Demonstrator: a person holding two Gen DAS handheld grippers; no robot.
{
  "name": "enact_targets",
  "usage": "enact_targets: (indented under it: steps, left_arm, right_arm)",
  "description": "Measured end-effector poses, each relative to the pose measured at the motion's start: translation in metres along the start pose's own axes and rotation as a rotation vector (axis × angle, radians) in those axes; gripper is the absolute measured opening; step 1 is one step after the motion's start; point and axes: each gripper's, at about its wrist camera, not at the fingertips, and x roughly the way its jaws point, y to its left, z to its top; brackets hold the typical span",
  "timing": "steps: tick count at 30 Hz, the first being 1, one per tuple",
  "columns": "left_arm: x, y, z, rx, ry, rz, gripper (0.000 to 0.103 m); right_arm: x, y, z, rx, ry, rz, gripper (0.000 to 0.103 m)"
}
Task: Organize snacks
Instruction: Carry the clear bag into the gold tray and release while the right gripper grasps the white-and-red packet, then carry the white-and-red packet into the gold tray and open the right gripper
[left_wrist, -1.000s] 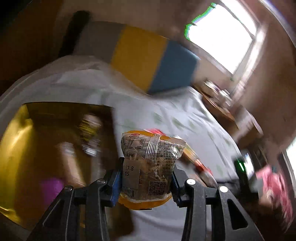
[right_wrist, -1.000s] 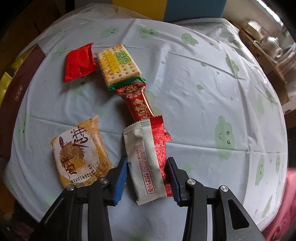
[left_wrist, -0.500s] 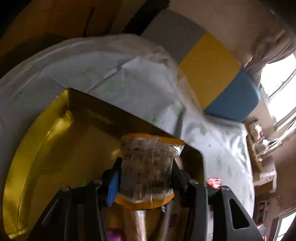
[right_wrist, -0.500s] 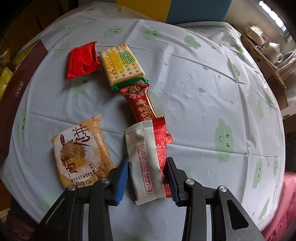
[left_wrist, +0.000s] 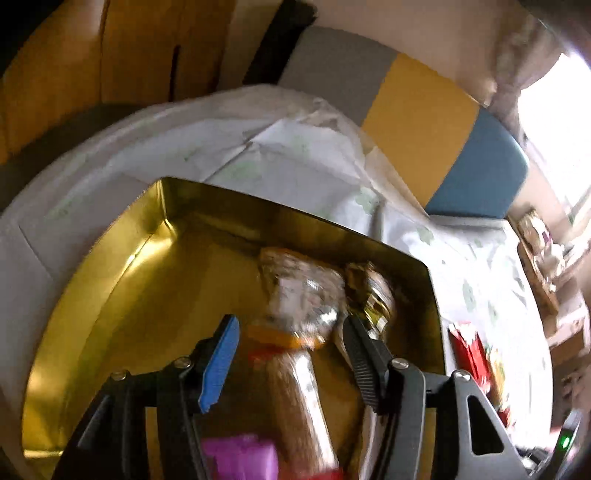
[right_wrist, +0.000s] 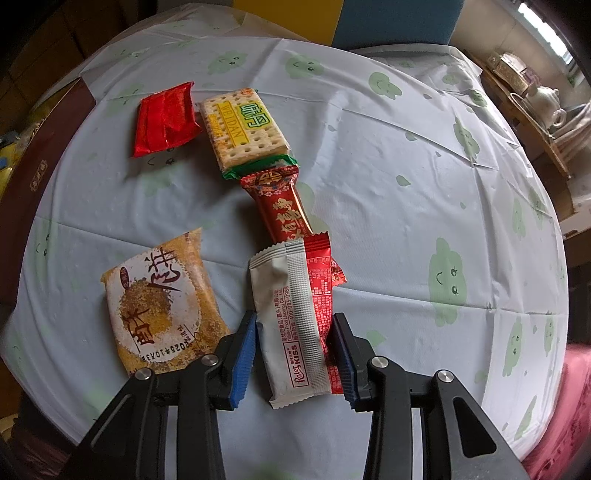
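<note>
Here the left gripper (left_wrist: 288, 347) hangs over the shiny gold rectangular tin (left_wrist: 110, 295), its jaws opening, and the blurred clear-and-orange snack packet (left_wrist: 299, 306) lies loose between them above the other wrappers in the tin; letting them spread fully before lifting straight up should keep the packet from snagging. The right gripper (right_wrist: 293, 350) pinches the white-and-red foil wafer packet (right_wrist: 295, 325) flat on the pale cloud-print tablecloth (right_wrist: 406, 184), beside the tan round-printed pastry packet (right_wrist: 162, 299), so a firm, centred hold seems wise.
</note>
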Motion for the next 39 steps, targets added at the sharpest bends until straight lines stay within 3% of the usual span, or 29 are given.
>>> enact_targets:
  steps: [15, 25, 32, 39]
  left_arm:
    - [-0.055, -0.024, -0.066, 0.184, -0.04, 0.007, 0.059]
    - [-0.069, -0.014, -0.08, 0.211, -0.046, 0.007, 0.059]
    - [-0.078, 0.008, -0.085, 0.173, -0.064, 0.013, 0.059]
    - [-0.079, 0.037, -0.088, 0.127, -0.077, 0.032, 0.059]
  right_arm:
    - [-0.004, 0.004, -0.002, -0.013, -0.01, -0.016, 0.039]
    - [-0.006, 0.001, -0.002, -0.006, -0.013, -0.006, 0.037]
    - [-0.022, -0.027, 0.002, 0.157, -0.082, 0.089, 0.036]
    - [-0.017, -0.041, 0.004, 0.228, -0.08, 0.081, 0.036]
